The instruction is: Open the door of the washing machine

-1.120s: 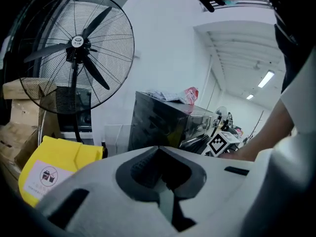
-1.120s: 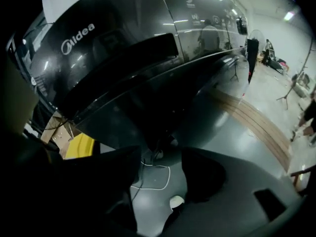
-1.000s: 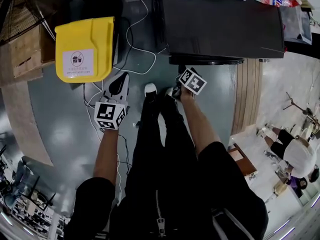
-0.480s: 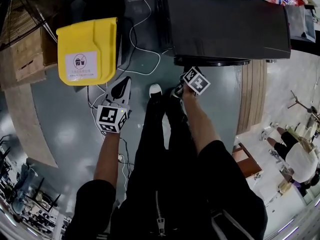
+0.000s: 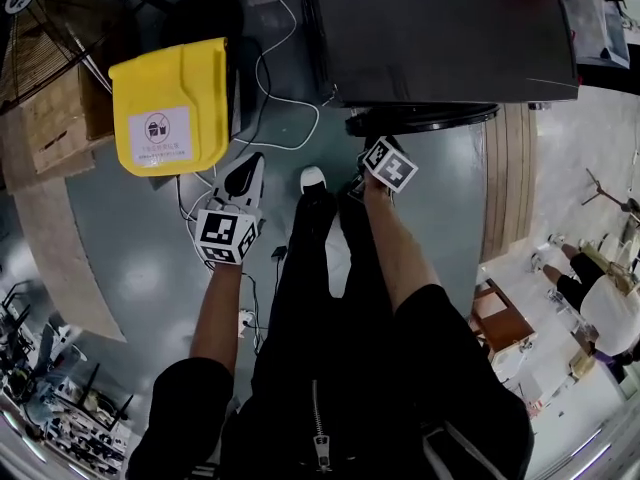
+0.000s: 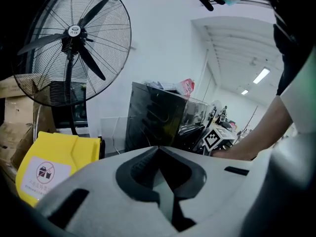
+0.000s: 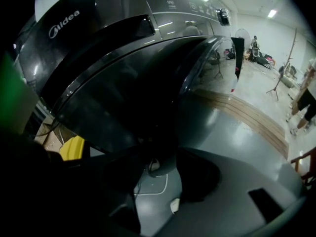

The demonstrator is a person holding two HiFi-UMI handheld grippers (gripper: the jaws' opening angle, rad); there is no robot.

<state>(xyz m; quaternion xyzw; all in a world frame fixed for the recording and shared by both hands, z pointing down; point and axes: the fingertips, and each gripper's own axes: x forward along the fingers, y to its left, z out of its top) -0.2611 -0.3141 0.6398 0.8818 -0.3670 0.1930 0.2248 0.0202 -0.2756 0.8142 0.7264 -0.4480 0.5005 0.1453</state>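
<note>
The black washing machine [image 5: 450, 38] stands at the top of the head view, its round dark door [image 5: 425, 118] bulging from the front. My right gripper [image 5: 362, 146] reaches up to the door's left lower rim. In the right gripper view the glossy door [image 7: 148, 98] fills the frame and its lower rim dips between the jaws. The right gripper [image 7: 158, 181] is closing, with a gap of floor still showing between the jaws. My left gripper [image 5: 243, 168] hangs apart over the floor left of the machine, its white jaws [image 6: 159, 149] shut on nothing.
A yellow bin [image 5: 170, 98] sits left of the machine, with white cables [image 5: 285, 118] on the floor between them. Further left are a cardboard box [image 5: 50, 108] and a standing fan [image 6: 74, 43]. A wooden strip [image 5: 505, 188] runs along the right, with a person [image 5: 600, 308] beyond.
Only the head view shifts slightly. Both grippers keep their places, the right one at the door's rim.
</note>
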